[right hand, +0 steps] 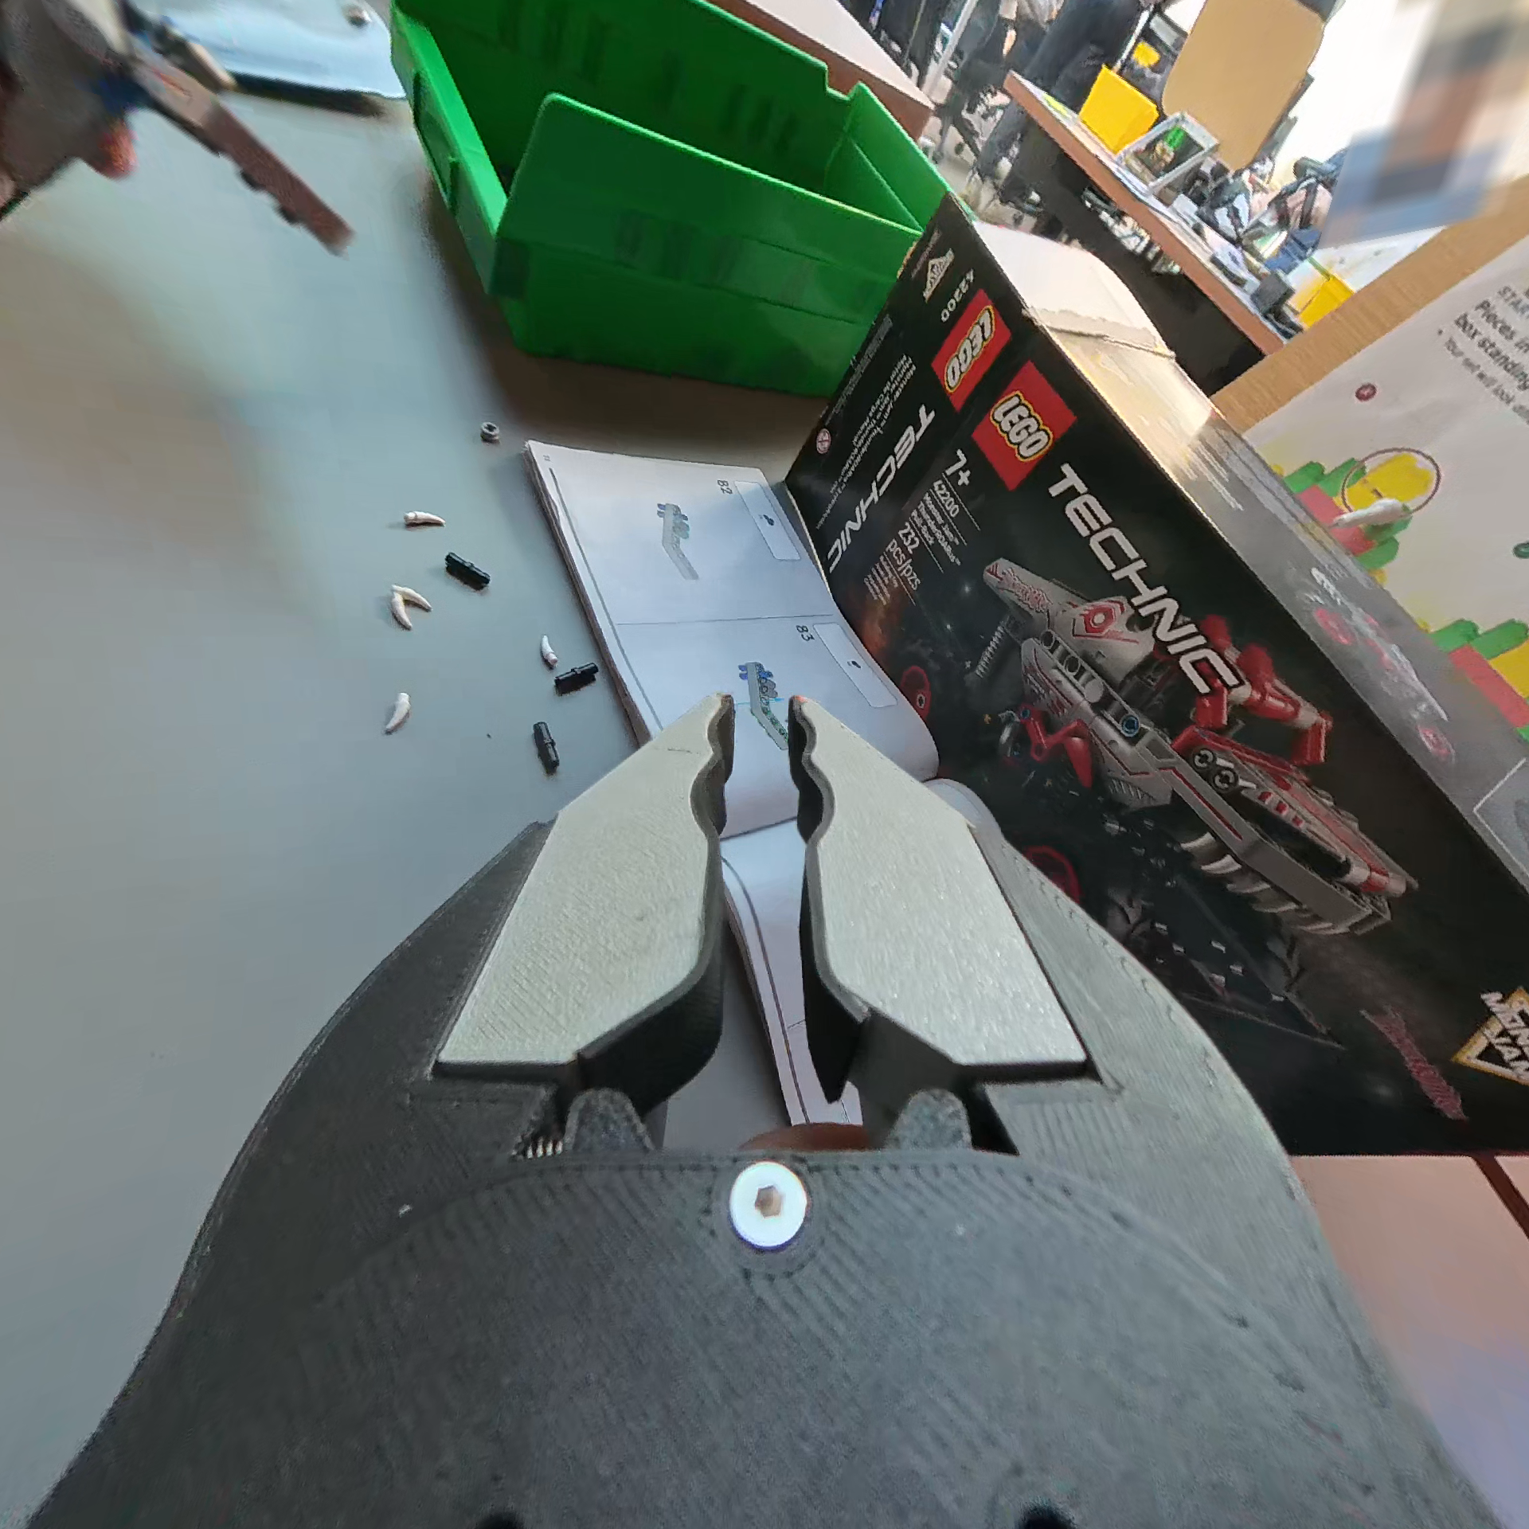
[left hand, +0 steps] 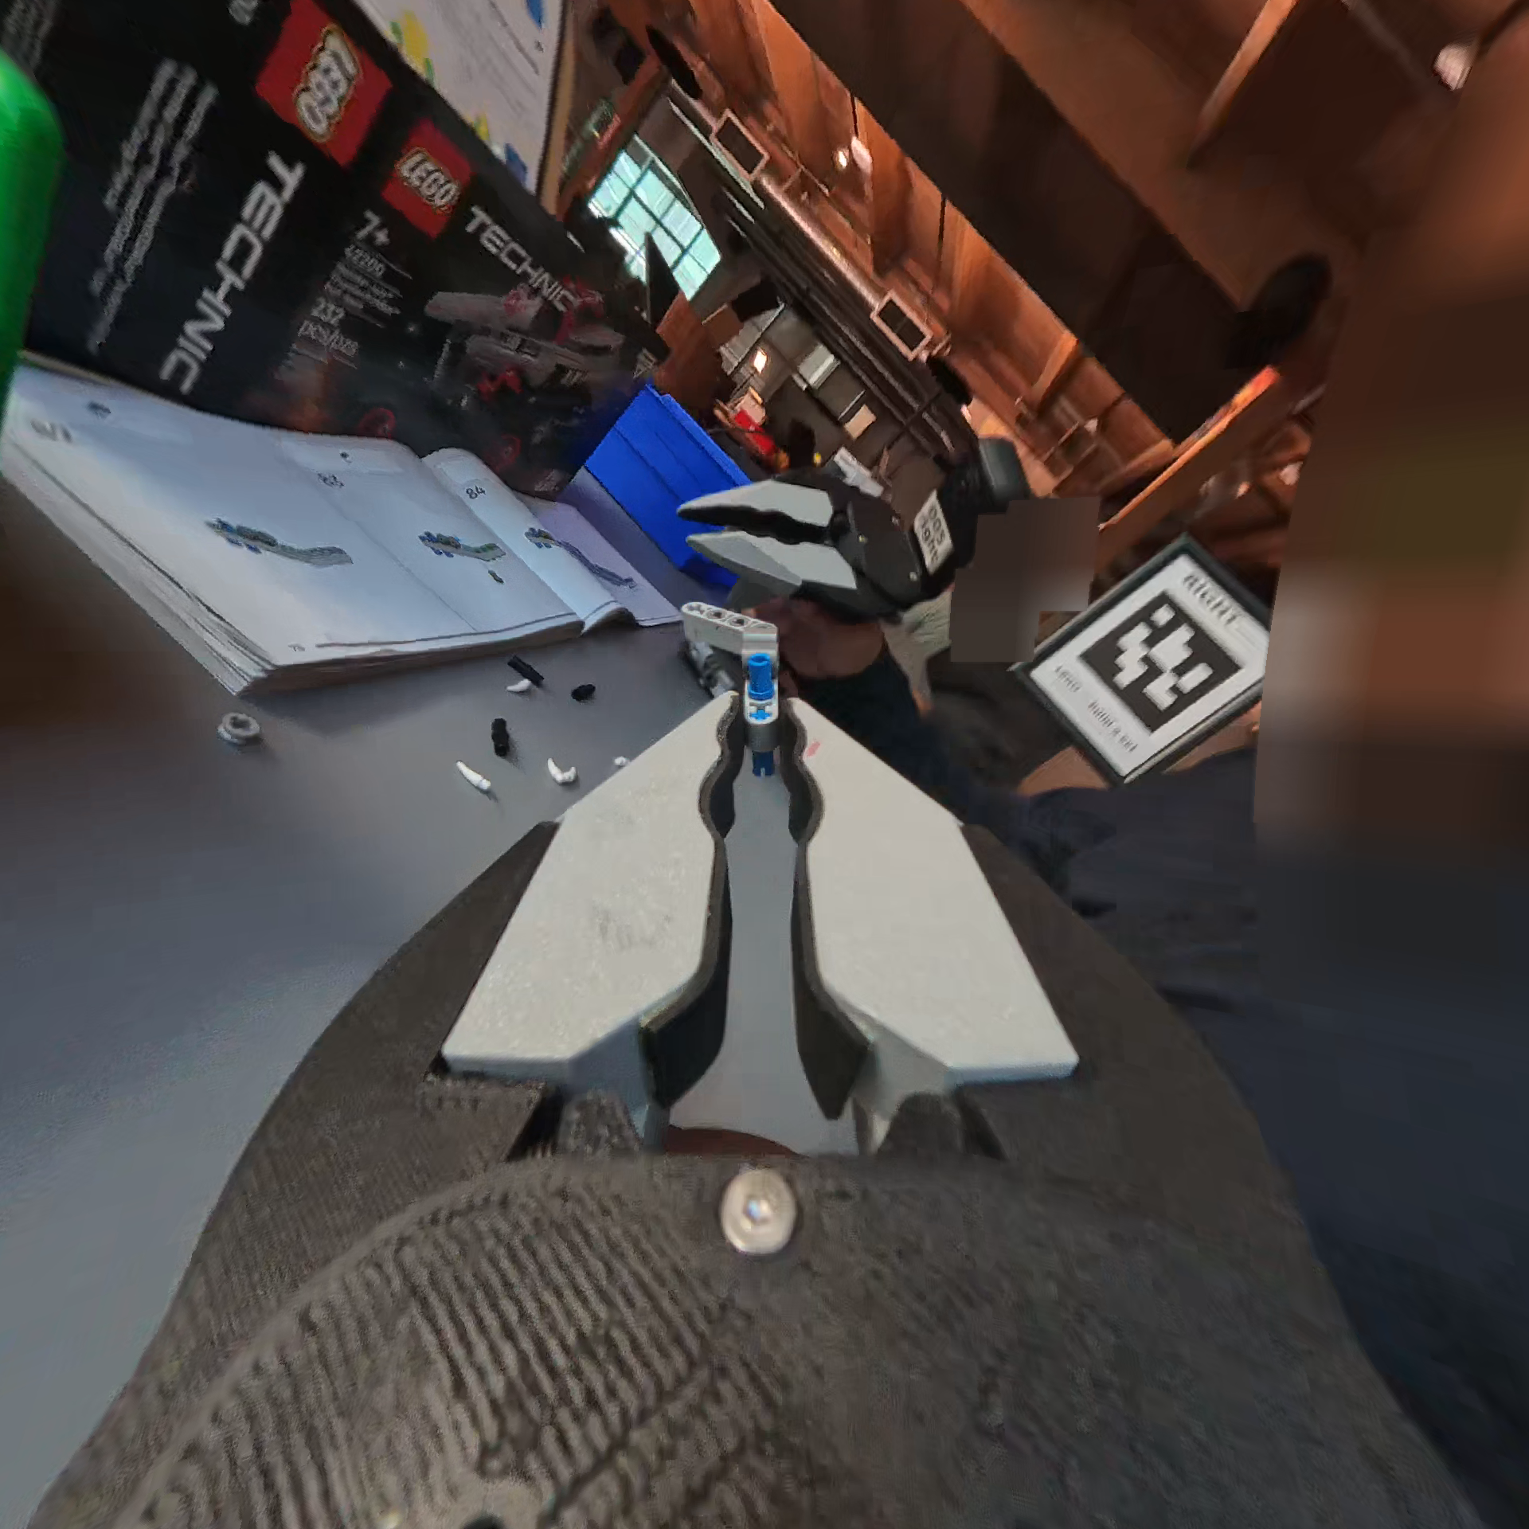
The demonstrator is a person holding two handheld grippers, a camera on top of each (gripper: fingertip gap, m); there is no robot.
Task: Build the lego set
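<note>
My left gripper (left hand: 761,703) is shut on a small grey beam assembly (left hand: 731,622) with a blue pin (left hand: 756,672), held above the grey table (left hand: 165,910). The assembly's lower end is hidden between the fingers. My right gripper (right hand: 759,718) is open by a narrow gap and empty, hovering over the open instruction booklet (right hand: 687,579). It also shows in the left wrist view (left hand: 711,529), just beyond the held assembly. Loose black pins (right hand: 467,571) and white tooth pieces (right hand: 405,602) lie on the table left of the booklet.
The black set box (right hand: 1076,620) stands behind the booklet. Green bins (right hand: 662,207) sit at the far side, a blue bin (left hand: 662,472) beyond the booklet. A small grey bush (right hand: 490,431) lies near the booklet corner. A framed marker card (left hand: 1158,654) stands at right.
</note>
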